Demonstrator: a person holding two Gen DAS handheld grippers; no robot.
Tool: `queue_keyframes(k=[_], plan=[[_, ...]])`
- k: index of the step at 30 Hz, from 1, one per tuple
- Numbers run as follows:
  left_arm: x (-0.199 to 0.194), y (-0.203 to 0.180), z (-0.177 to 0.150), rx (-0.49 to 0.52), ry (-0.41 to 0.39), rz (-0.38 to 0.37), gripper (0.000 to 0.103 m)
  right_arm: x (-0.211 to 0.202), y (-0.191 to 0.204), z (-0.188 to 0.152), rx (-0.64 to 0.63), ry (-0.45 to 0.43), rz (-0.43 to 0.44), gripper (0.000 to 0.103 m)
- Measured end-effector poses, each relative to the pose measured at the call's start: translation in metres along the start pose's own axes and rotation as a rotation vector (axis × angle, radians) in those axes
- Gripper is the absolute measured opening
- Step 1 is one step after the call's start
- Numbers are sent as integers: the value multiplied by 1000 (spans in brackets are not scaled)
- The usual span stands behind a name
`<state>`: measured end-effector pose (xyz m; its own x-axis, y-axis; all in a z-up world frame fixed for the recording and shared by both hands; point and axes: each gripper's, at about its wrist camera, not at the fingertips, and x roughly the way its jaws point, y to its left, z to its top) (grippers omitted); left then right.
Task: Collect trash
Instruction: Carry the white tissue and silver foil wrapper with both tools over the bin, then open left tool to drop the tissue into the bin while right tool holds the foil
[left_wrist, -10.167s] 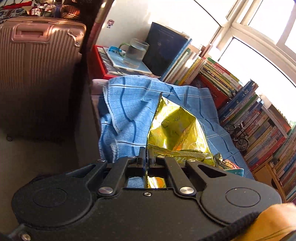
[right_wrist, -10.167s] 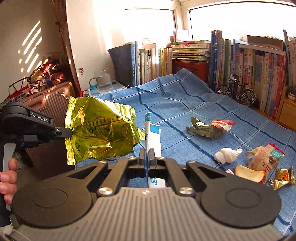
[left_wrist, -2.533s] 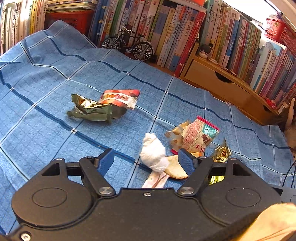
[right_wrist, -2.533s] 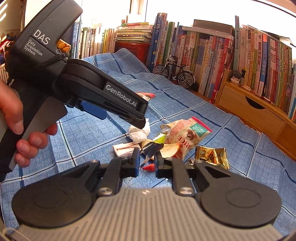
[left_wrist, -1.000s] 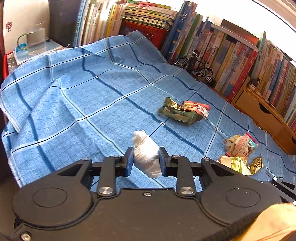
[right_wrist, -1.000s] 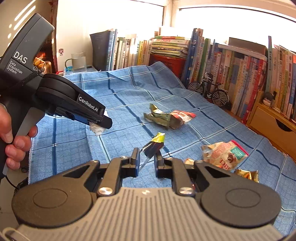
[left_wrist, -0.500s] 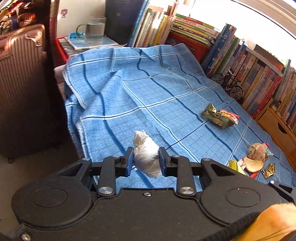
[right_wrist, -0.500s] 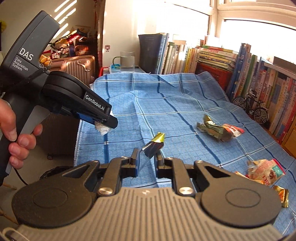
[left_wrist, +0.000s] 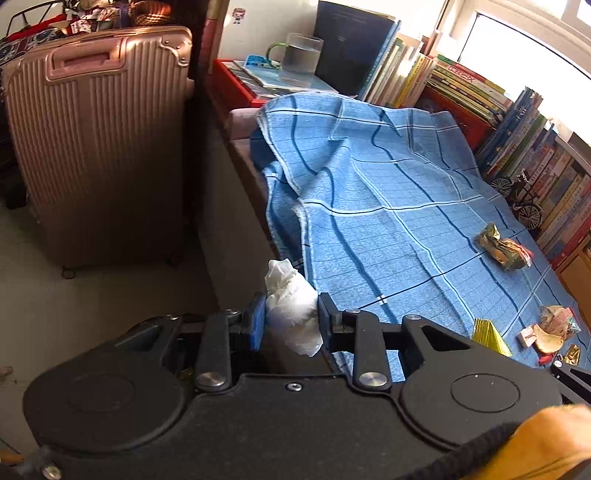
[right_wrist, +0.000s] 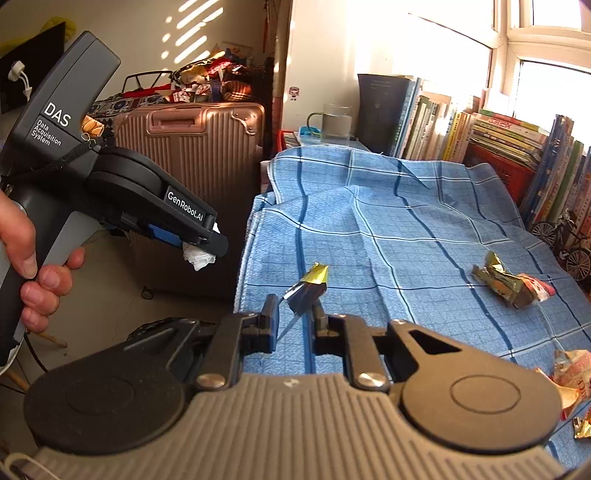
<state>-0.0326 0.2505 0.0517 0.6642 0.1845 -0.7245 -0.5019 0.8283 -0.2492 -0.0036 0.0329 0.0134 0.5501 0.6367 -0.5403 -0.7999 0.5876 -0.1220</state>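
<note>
My left gripper (left_wrist: 291, 317) is shut on a crumpled white tissue (left_wrist: 291, 306), held past the left edge of the blue checked cloth (left_wrist: 388, 221), over the floor; the right wrist view shows this gripper (right_wrist: 207, 247) with the tissue (right_wrist: 197, 258) hanging from it. My right gripper (right_wrist: 293, 314) is shut on a small dark wrapper with a gold tip (right_wrist: 308, 286), above the cloth's (right_wrist: 406, 240) left part. On the cloth lie a crumpled green and red wrapper (left_wrist: 502, 247) (right_wrist: 511, 282), a gold wrapper (left_wrist: 487, 330) and a pile of snack wrappers (left_wrist: 550, 328) (right_wrist: 570, 376).
A pink suitcase (left_wrist: 96, 147) (right_wrist: 192, 147) stands on the floor left of the cloth. Books (left_wrist: 480, 92) line the back and right, with a glass mug (left_wrist: 301, 53) on a red box and a toy bicycle (left_wrist: 521, 199). A hand (right_wrist: 33, 258) grips the left handle.
Both grippers swung left, away from the wrappers toward the cloth's left edge. The tissue now hangs over the floor beside the suitcase. Each grip stayed as it was.
</note>
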Motion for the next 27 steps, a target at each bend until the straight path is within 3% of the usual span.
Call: queue_keyframes(k=[11, 27], plan=[[0, 43, 0, -73, 17, 83, 28, 22, 20, 11, -41, 5, 86, 21], [4, 79, 1, -117, 44, 130, 29, 61, 53, 27, -60, 36, 202, 22]])
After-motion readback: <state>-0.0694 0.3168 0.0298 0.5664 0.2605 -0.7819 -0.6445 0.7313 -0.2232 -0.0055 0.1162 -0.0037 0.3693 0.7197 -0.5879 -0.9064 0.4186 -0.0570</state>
